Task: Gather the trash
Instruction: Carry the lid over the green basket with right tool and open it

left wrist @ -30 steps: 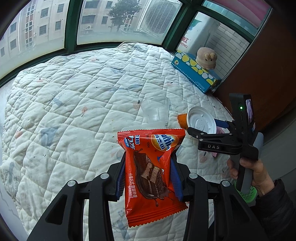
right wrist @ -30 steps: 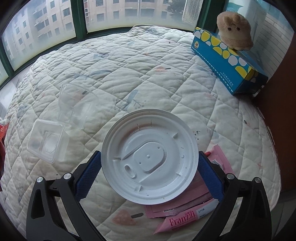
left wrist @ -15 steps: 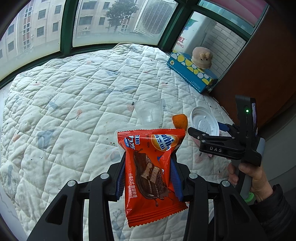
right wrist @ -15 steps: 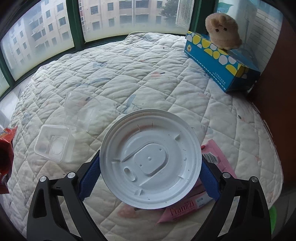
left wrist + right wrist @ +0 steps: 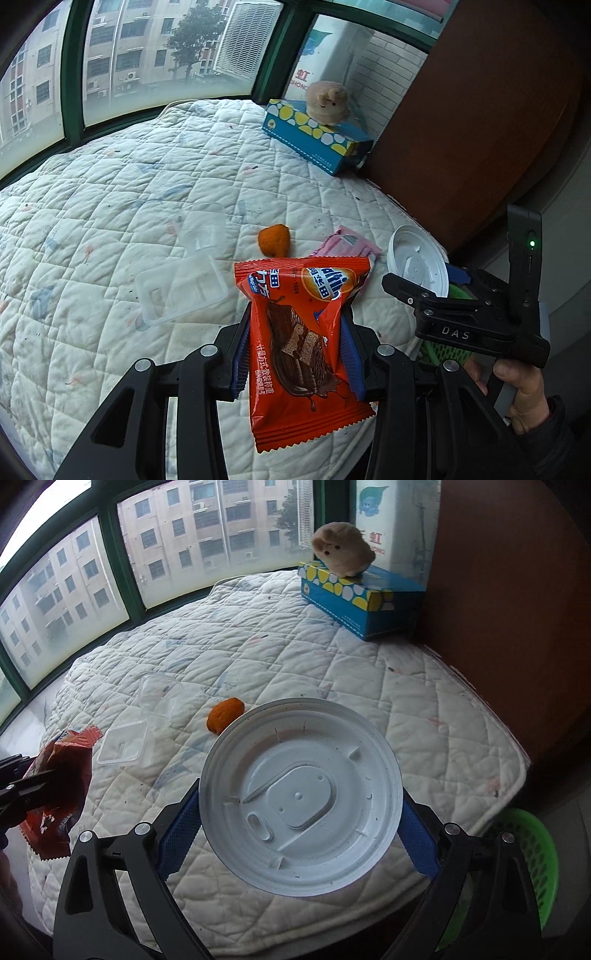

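The white plastic lid (image 5: 301, 797) is sitting flat between the blue pads of the right gripper (image 5: 301, 830), whose jaws are standing nearly as wide as they go and pressing on the lid's rim at both sides; it is being held in the air above the near edge of the quilted bed (image 5: 295, 657). The red snack wrapper (image 5: 306, 339) is being pinched upright in the left gripper (image 5: 295, 354), whose jaws are only partly open and closed on the wrapper's middle. Judging from the layout, the step in hand is carrying both pieces to the green basket (image 5: 532, 853), which is standing on the floor just beside the bed's corner, below and to the right of the lid. To do it well, the person should be keeping the squeeze on the lid steady, since a rim grip on a thin disc could let it pop out, and should be bringing each gripper over the basket's mouth before letting go. What the basket is holding cannot be told, as only its rim and mesh wall are showing. On the quilt, a clear plastic box (image 5: 181, 291) is lying open and looking empty, with an orange peel (image 5: 273, 240) and a pink packet (image 5: 347, 245) near it, all waiting for collection. A blue tissue box (image 5: 362, 598) is carrying a plush toy (image 5: 343, 550) on top.
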Demonstrator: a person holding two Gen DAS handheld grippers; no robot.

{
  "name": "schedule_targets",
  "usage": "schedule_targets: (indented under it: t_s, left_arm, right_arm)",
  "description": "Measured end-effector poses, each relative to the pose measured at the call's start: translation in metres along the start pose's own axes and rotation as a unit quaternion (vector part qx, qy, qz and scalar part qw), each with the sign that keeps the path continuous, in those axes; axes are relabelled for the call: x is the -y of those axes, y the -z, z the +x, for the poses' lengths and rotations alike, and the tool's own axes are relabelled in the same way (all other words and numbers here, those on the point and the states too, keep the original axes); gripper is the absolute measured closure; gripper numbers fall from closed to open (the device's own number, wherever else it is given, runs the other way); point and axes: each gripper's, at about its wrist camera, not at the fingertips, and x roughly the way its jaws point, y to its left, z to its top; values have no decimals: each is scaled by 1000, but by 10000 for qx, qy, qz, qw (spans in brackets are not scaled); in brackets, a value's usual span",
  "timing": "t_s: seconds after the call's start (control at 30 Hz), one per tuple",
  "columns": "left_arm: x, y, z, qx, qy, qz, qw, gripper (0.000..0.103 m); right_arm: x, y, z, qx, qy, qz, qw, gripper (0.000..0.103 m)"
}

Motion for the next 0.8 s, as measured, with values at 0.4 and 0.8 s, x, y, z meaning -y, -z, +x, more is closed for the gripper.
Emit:
schedule_targets:
  t_s: [0.4,0.8]
  left_arm:
    - [86,13,19,-147,459,643,9968,62]
    - [159,24,37,-369,854,1147,9890,62]
  right_arm:
    - [89,65,-57,76,567,1083,9925,10]
    - [169,119,-88,-1,1255,1805,9755,9]
